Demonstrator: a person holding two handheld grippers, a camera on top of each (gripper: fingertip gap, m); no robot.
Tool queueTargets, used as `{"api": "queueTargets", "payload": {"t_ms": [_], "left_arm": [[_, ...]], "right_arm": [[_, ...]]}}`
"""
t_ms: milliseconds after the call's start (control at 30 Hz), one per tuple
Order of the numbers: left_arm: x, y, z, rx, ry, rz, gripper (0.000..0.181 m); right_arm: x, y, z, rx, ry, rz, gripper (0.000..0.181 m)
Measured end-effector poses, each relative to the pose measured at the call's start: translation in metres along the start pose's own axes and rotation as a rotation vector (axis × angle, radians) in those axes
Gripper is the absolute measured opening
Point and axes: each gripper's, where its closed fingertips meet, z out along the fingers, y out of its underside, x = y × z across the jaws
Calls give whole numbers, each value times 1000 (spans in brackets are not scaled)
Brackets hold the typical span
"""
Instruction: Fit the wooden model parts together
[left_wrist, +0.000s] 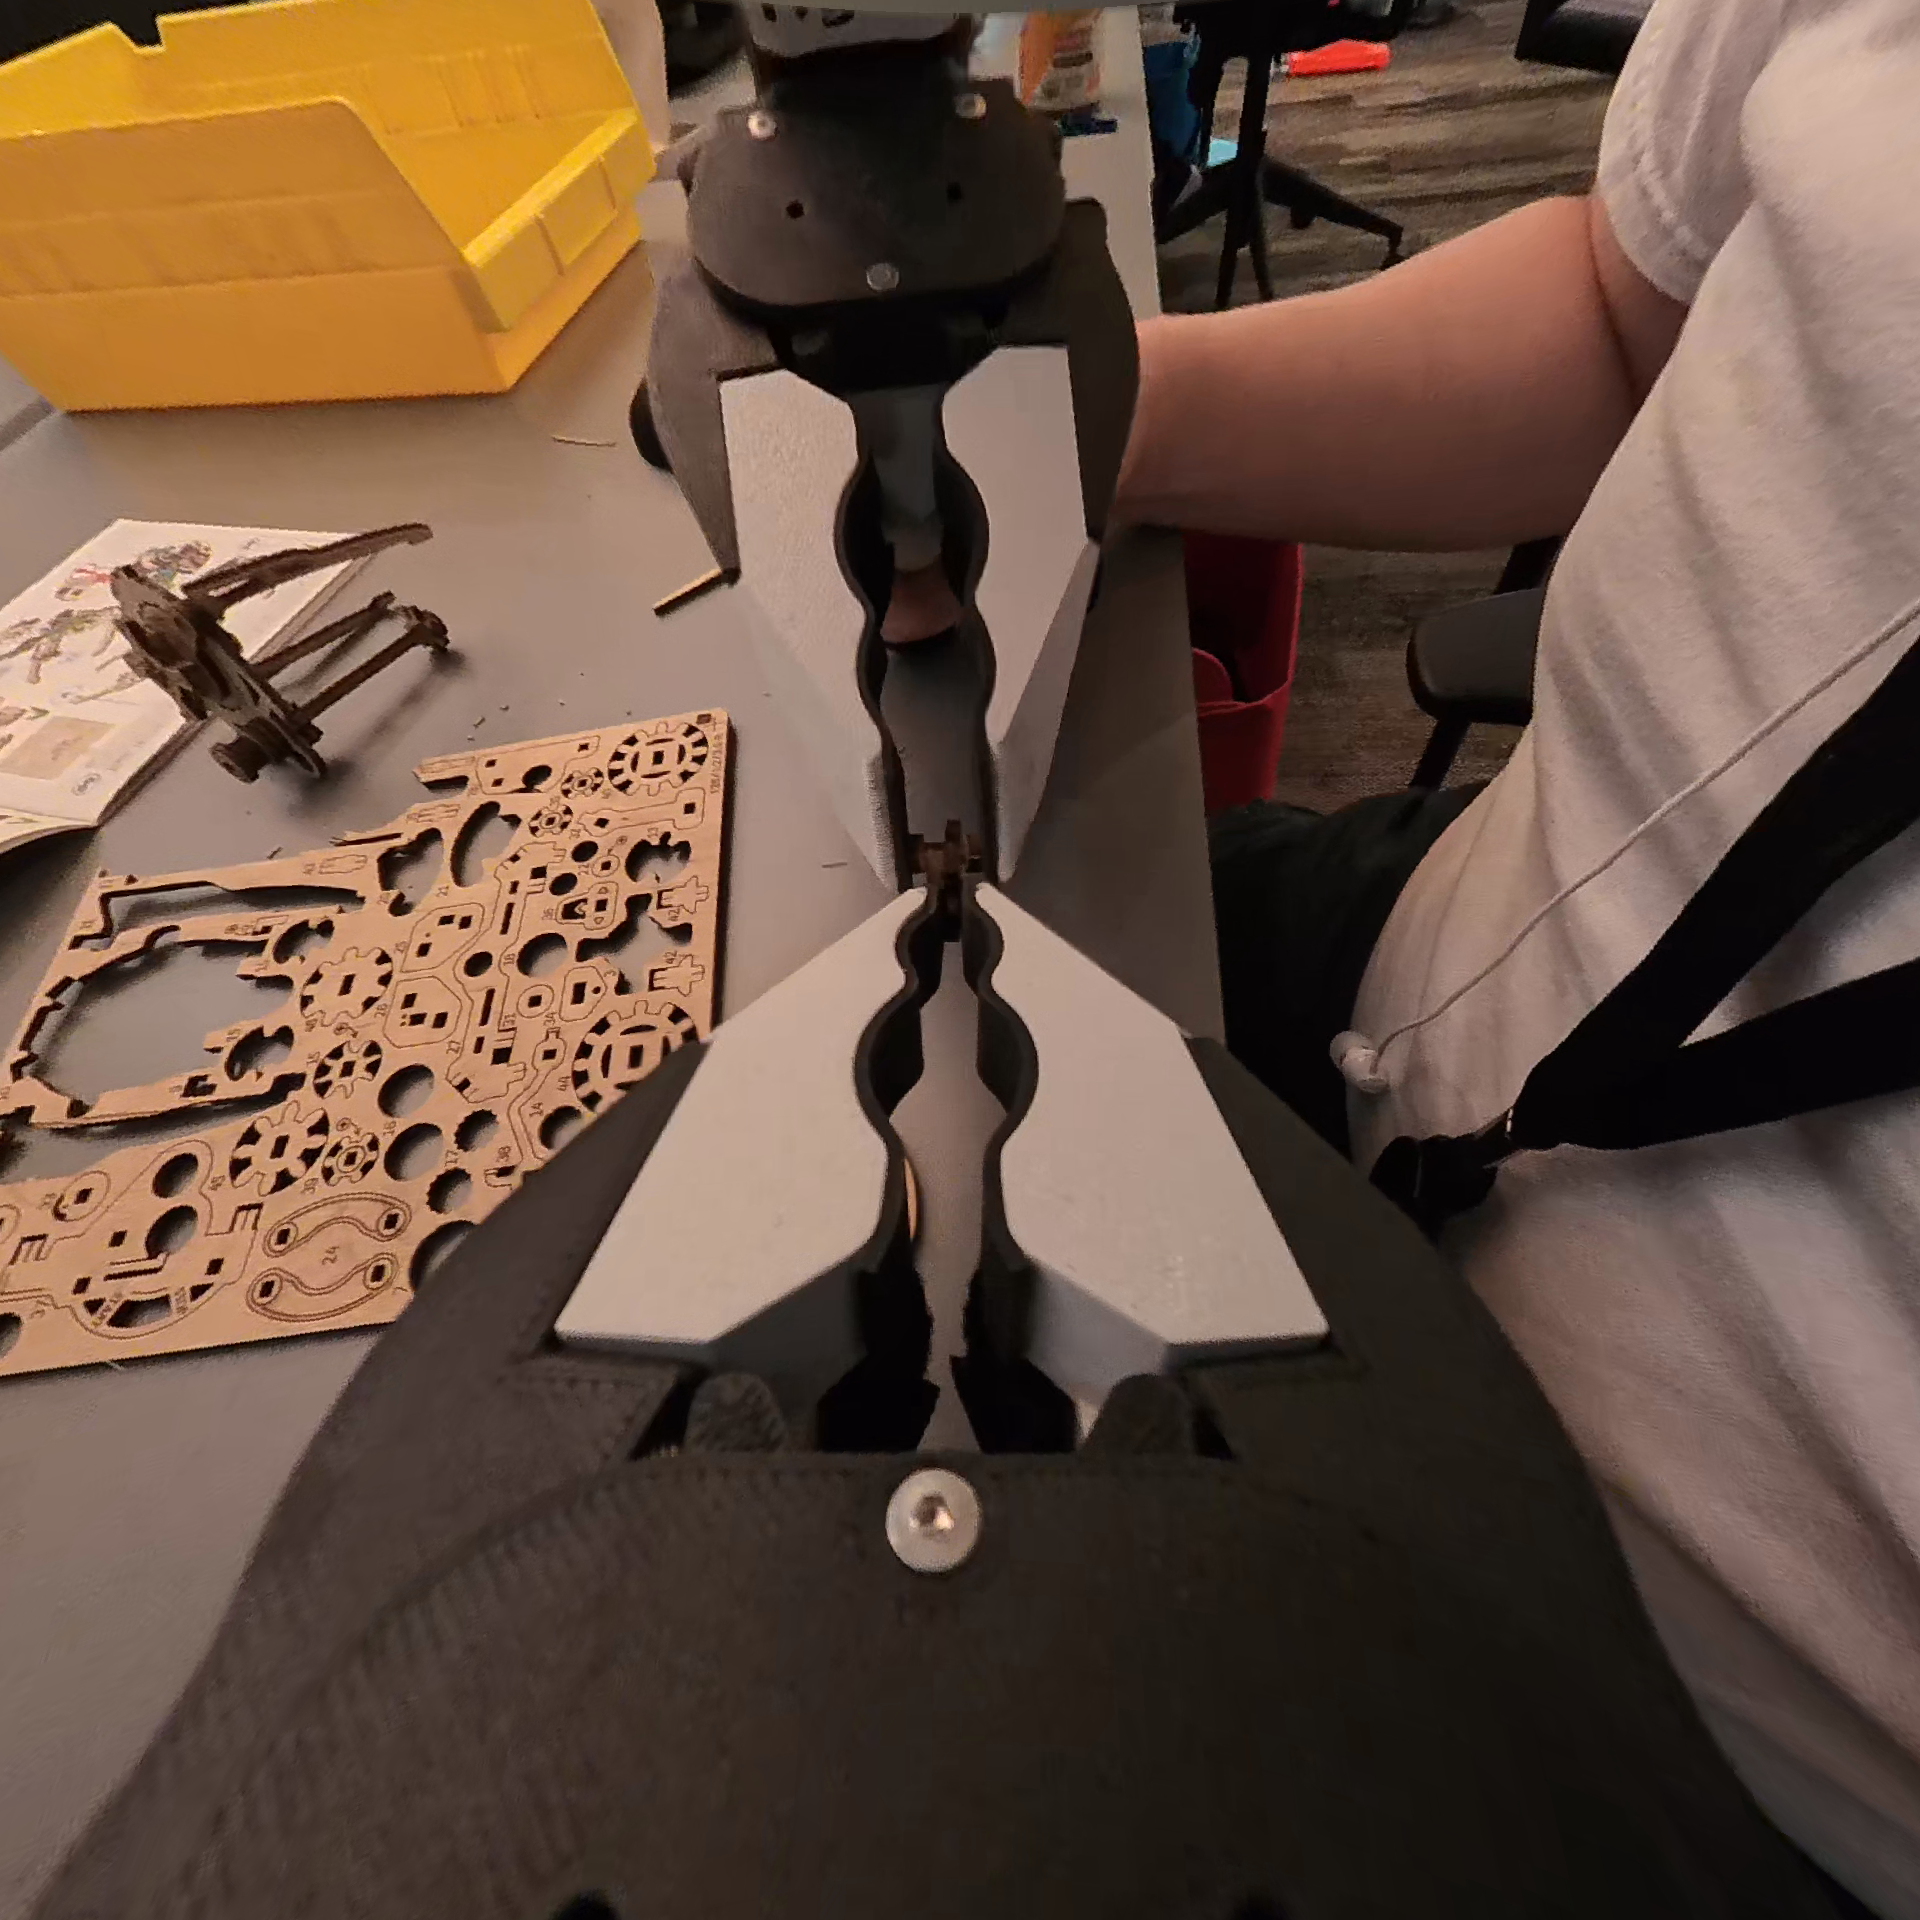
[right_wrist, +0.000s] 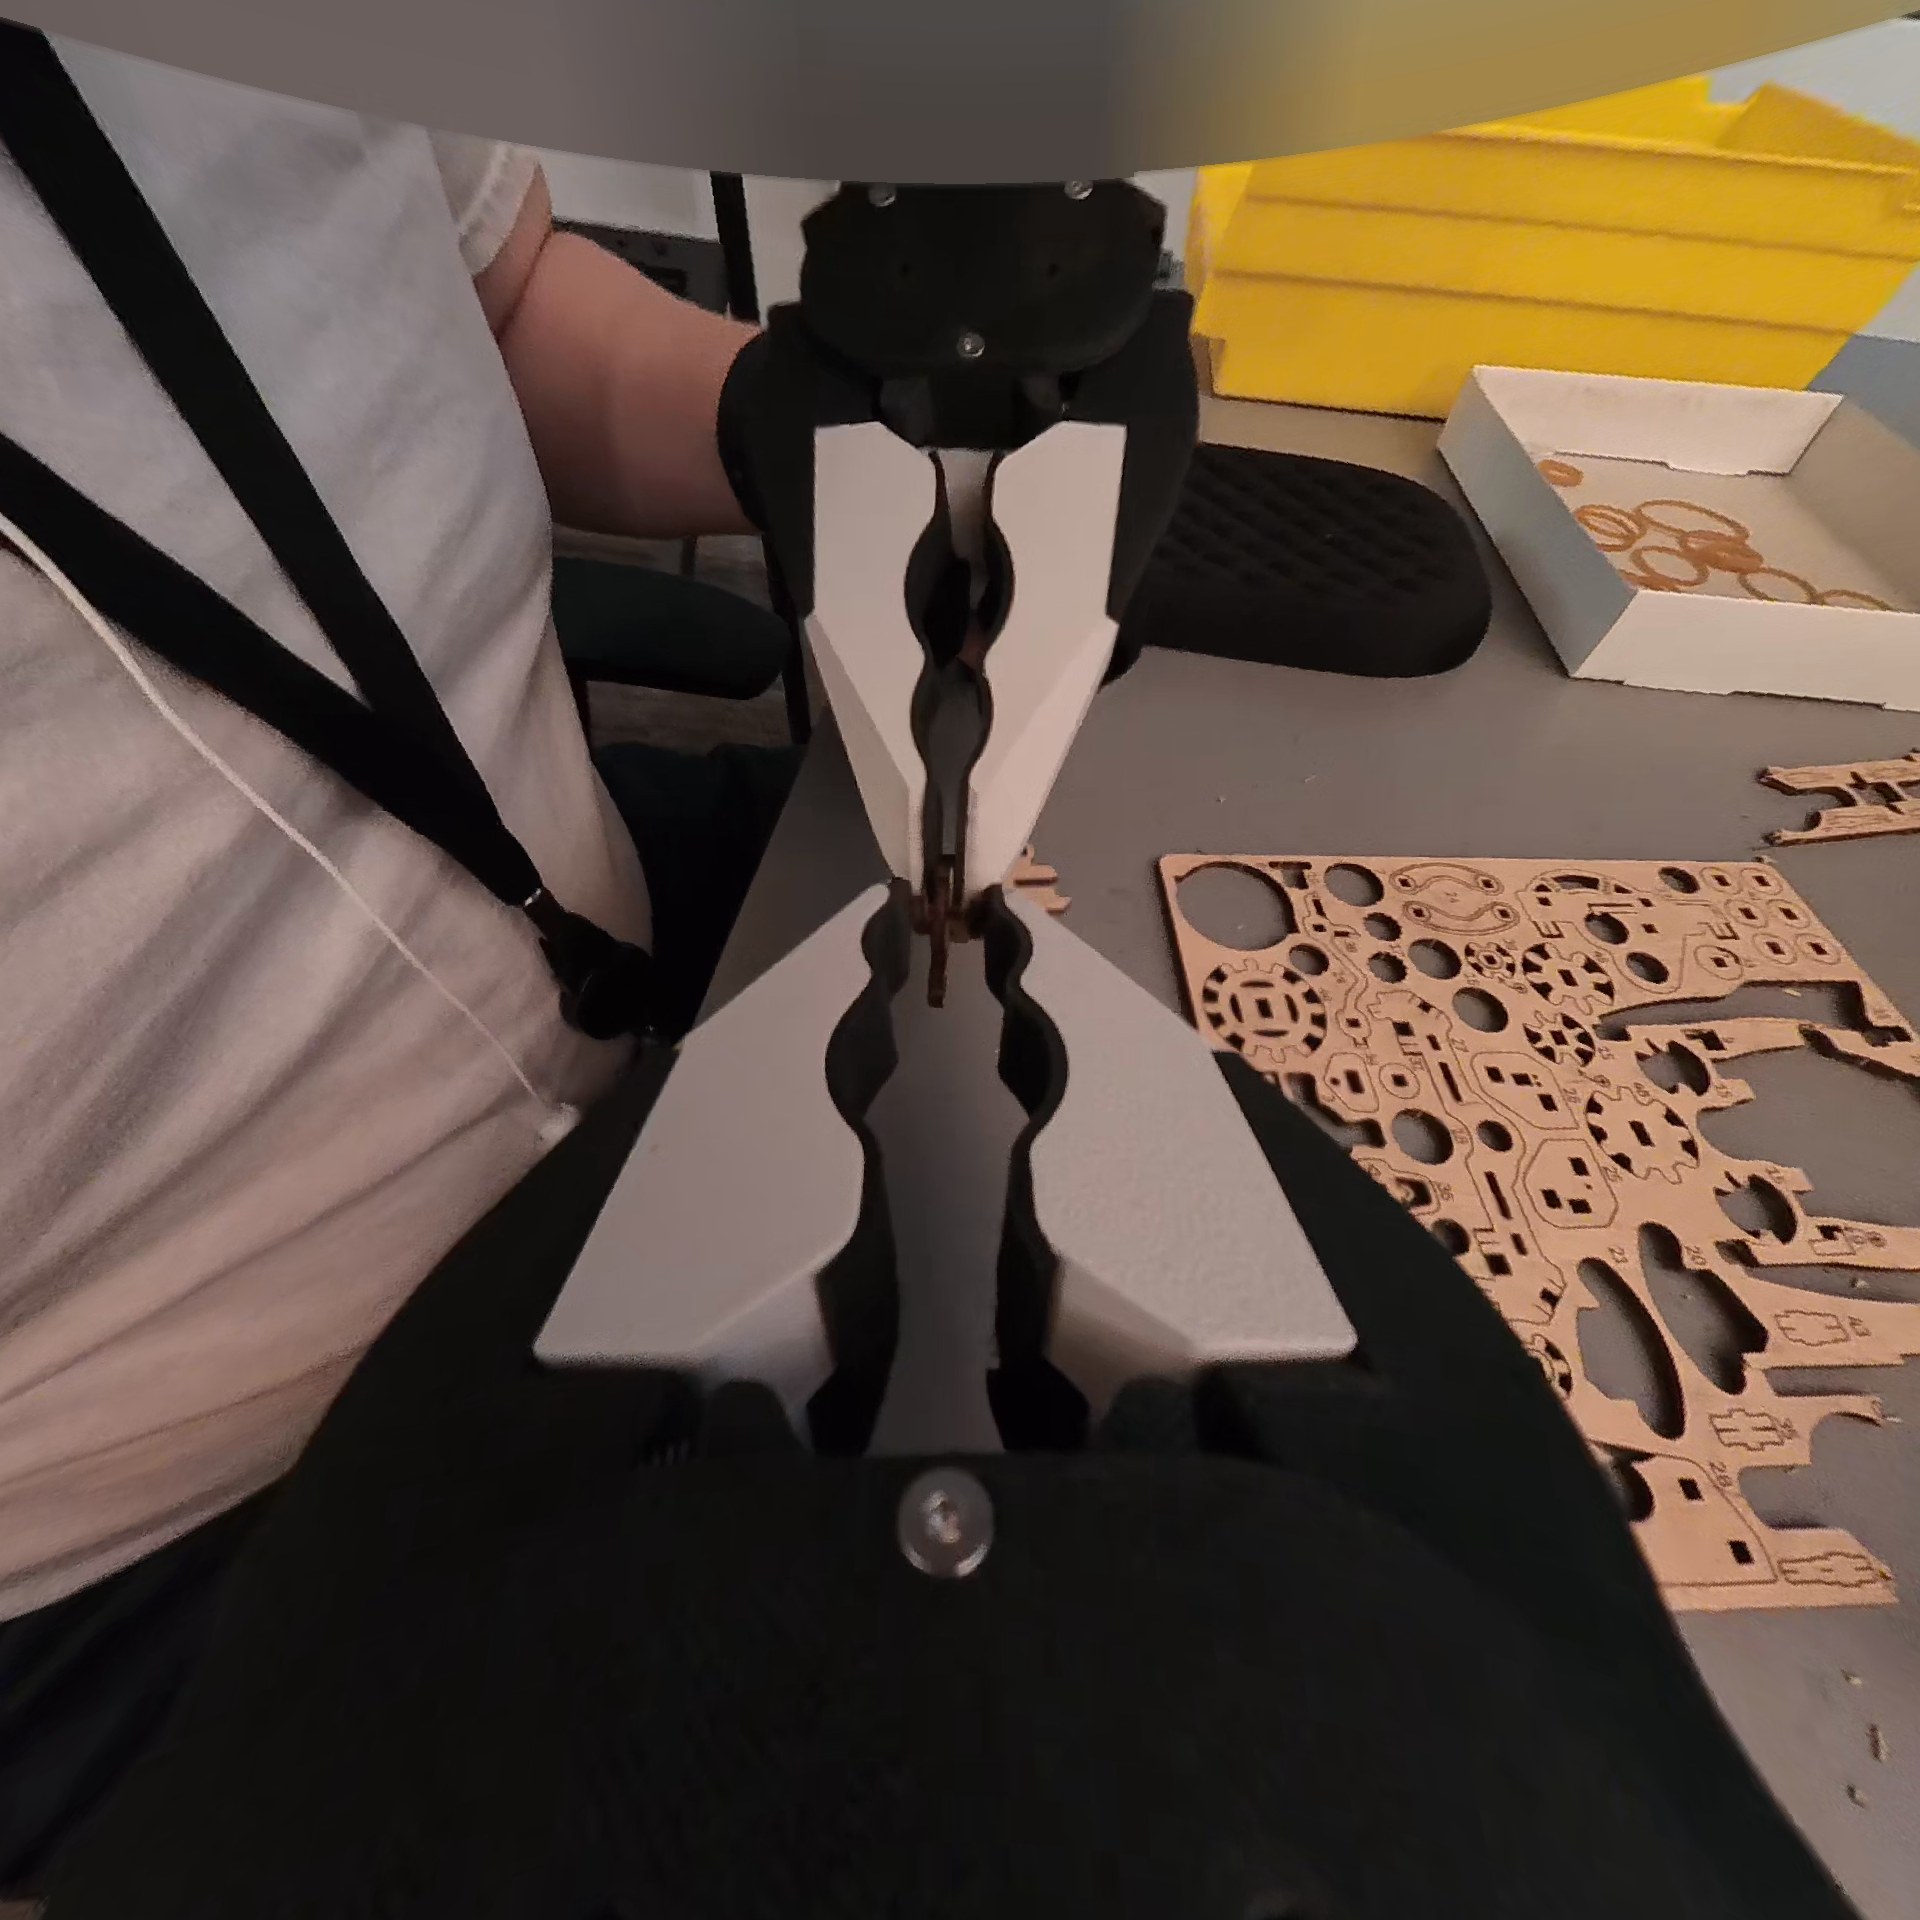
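Note:
My left gripper (left_wrist: 943, 906) and my right gripper (right_wrist: 943, 912) meet tip to tip above the table's near edge, in front of the person's body. Each is shut on a small dark-edged wooden part. In the left wrist view the parts (left_wrist: 948, 868) show as one small cluster between the two pairs of tips, with the right gripper (left_wrist: 940, 844) coming from the top. In the right wrist view a thin part (right_wrist: 938, 961) stands edge-on between my right tips and touches the part in the left gripper (right_wrist: 942, 868). How the two parts join is hidden by the fingers.
A laser-cut wooden sheet (left_wrist: 364, 1039) (right_wrist: 1558, 1143) lies flat beside the grippers. A partly built dark model (left_wrist: 239, 655) stands on a booklet (left_wrist: 62, 675). Yellow bins (left_wrist: 312, 208) (right_wrist: 1558, 260) stand at the back. A white box (right_wrist: 1538, 582) holds rubber bands. Less than 4 cm separates the two grippers' tips.

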Motion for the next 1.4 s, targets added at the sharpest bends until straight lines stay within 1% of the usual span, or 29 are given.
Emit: {"api": "queueTargets", "payload": {"t_ms": [367, 467, 533, 567, 600, 633, 700, 733, 800, 900, 1033, 1100, 1167, 1300, 1400], "left_arm": [[0, 7, 4, -54, -12, 42, 0], [-2, 5, 3, -38, -22, 28, 1], [-7, -1, 0, 2, -10, -79, 1], [-11, -3, -2, 21, 0, -163, 1], [-14, -5, -3, 38, 32, -261, 1], [-15, -7, -5, 53, 75, -363, 1], [-21, -12, -10, 115, 128, -546, 1], [-25, -14, -13, 142, 148, -613, 1], [-30, -14, -17, 160, 170, -707, 1], [-31, -13, -17, 172, 203, -799, 1], [-31, -18, -19, 226, 260, -914, 1], [-31, -23, -22, 268, 300, -978, 0], [-32, -23, -24, 283, 321, -1030, 1], [-31, -23, -23, 290, 330, -1054, 1], [-31, -21, -21, 275, 307, -1028, 1]], "right_arm": [[-2, 8, 3, -61, 22, -78, 12], [-1, 6, 2, -43, 12, -54, 12], [5, -1, -1, 3, 6, 14, 13], [10, -4, -3, 22, 20, 52, 14], [17, -6, -7, 34, 48, 73, 22], [21, -9, -10, 55, 67, 86, 26], [23, -17, -17, 111, 63, 122, 25], [22, -18, -18, 119, 49, 141, 26], [28, -14, -17, 89, 85, 168, 28], [37, -15, -15, 92, 141, 221, 23], [30, -17, -9, 120, 30, 378, 26], [31, -15, -7, 124, 0, 459, 26], [31, -17, -7, 160, -47, 538, 26], [31, -29, -11, 275, -140, 665, 24], [34, -26, -10, 273, -138, 708, 25]]}}
